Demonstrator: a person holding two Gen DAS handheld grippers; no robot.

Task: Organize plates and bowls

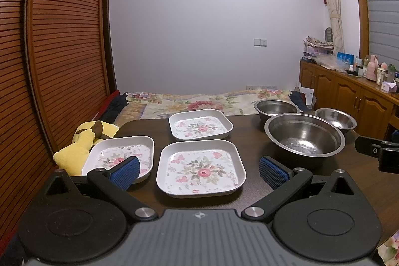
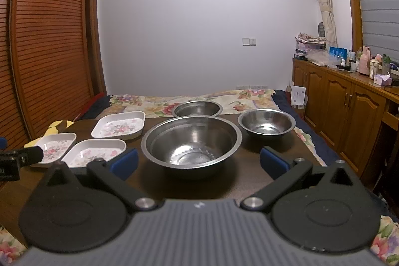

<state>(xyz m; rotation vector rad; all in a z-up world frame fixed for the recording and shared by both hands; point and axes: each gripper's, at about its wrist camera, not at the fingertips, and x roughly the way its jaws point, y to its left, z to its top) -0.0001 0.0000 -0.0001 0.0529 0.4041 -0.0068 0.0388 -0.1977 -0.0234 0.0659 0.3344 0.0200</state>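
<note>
Tabletop (image 1: pixel 249 193), dark wood, carries everything you are sorting; beyond its far edge lies a bed (image 1: pixel 199 101) under a floral cover.

Large steel bowl (image 2: pixel 191 141) stands on the right half of the tabletop, squarely ahead of your right gripper (image 2: pixel 198 162). Two smaller steel bowls sit behind it: far bowl (image 2: pixel 197 108) at the back edge, right-hand bowl (image 2: pixel 266 124) further right. All three are upright, empty and apart from one another.

Three square white plates with a pink flower print occupy the left half. Near plate (image 1: pixel 201 168) lies directly ahead of your left gripper (image 1: pixel 199 172). Far plate (image 1: pixel 200 127) sits behind it, a strip of bare wood between them. Left plate (image 1: pixel 119 156) is just beside the near plate at the tabletop's left edge, partly hidden by your left jaw pad. Each lies flat, none stacked.

Yellow plush toy (image 1: pixel 82 143) rests off the left edge, beside the left plate.

Your left gripper hangs over the near edge with its jaws spread fully wide and nothing between them; the blue pads flank the near plate without touching it. Your right gripper does the same before the large steel bowl: jaws released, wide apart, gripping nothing, pads clear of the rim.
</note>
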